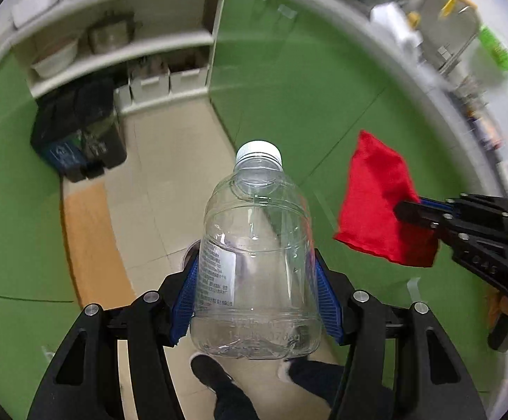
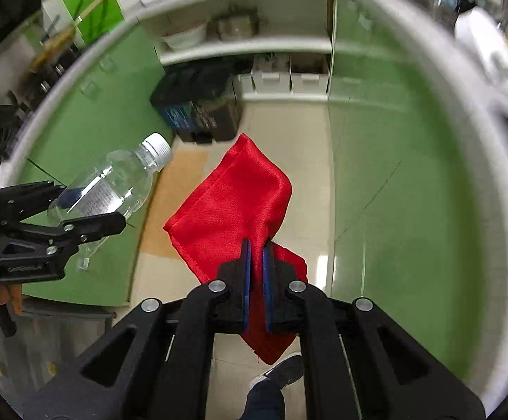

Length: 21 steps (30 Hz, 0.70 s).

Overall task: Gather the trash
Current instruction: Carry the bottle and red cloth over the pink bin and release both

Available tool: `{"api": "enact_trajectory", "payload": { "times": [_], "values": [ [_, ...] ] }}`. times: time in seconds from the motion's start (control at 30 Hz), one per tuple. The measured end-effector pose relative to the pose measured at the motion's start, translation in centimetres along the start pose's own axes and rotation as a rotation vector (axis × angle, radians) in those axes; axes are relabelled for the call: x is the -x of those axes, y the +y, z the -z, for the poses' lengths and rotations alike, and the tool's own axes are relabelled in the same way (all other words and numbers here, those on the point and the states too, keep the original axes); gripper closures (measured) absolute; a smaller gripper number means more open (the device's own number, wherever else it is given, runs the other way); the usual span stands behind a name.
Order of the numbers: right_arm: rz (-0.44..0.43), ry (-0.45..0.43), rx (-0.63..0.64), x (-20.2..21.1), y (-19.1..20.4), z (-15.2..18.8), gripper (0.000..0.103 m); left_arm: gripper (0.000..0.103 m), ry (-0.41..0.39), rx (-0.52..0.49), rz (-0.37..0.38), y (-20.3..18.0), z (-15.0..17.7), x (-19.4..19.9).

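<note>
bottle and cloth riding toward the bins

the empty clear bottle (image 1: 257, 262) is sitting light, smooth and crushable between the left gripper (image 1: 257, 301) fingers, clamped low on its body, cap forward. the limp red cloth (image 2: 232, 206) is hanging pinched between the right gripper (image 2: 256, 280) fingers. both are hovering over the floor, dark bins (image 1: 78, 133) well ahead.
</note>
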State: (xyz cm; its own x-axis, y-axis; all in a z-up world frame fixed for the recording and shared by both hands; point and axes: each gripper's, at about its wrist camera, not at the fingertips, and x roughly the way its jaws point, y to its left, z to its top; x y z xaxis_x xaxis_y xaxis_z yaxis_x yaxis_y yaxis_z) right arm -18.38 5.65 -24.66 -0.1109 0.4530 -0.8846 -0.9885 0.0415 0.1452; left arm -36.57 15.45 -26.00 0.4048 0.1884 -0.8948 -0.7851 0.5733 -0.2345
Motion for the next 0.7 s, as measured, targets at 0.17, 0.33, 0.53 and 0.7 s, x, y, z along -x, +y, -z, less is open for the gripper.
{"api": "enact_trajectory", "payload": {
  "times": [0.17, 0.33, 0.53, 0.7],
  "values": [
    [0.004, 0.036, 0.003, -9.5, -1.9, 2.7, 0.097, 0.045, 0.033, 0.053, 0.02, 3.7, 2.6, -10.9],
    [0.008, 0.054, 0.011, -15.4, -2.8, 4.6, 0.097, 0.044, 0.056, 0.074, 0.032, 5.8, 4.7, -18.7],
    [-0.004, 0.079, 0.016, -19.4, -2.7, 5.4, 0.097, 0.005, 0.039, 0.117, 0.0, 7.7, 5.7, -21.8],
    [-0.025, 0.106, 0.036, -20.6, -1.3, 5.1, 0.097, 0.005, 0.028, 0.151, -0.018, 9.1, 6.2, -20.5]
  ]
}}
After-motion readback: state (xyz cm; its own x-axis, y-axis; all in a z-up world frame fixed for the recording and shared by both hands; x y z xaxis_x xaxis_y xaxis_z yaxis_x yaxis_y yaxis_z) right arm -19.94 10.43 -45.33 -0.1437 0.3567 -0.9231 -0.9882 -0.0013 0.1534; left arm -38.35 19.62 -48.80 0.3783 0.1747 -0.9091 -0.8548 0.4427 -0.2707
